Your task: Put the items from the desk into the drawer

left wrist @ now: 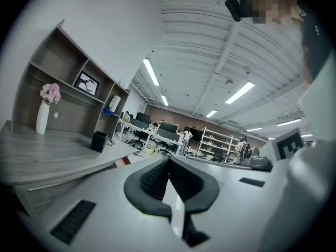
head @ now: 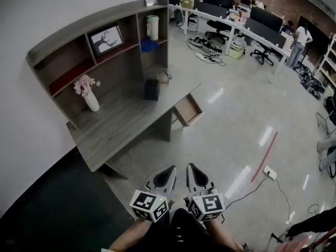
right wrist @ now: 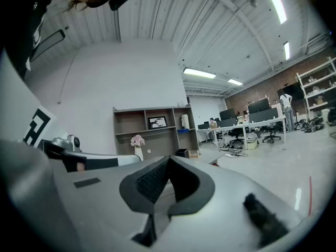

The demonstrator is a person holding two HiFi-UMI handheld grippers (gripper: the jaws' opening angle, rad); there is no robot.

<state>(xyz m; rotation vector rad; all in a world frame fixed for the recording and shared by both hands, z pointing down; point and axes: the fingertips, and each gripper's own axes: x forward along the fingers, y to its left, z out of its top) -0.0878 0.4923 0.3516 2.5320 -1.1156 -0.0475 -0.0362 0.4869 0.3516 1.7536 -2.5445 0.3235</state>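
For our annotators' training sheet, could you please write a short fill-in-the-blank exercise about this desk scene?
1. The white vase on the desk holds ____ flowers.
2. The drawer at the desk's end stands ____.
3. The left hand-held gripper and the right hand-held gripper both have their jaws ____, with nothing between them.
4. The box standing on the desk is ____ in colour.

Missing words: pink; open; shut; black.

On the desk [head: 113, 133], vase [head: 92, 101] stands left of box [head: 151, 89]; drawer [head: 188, 110] juts out right.
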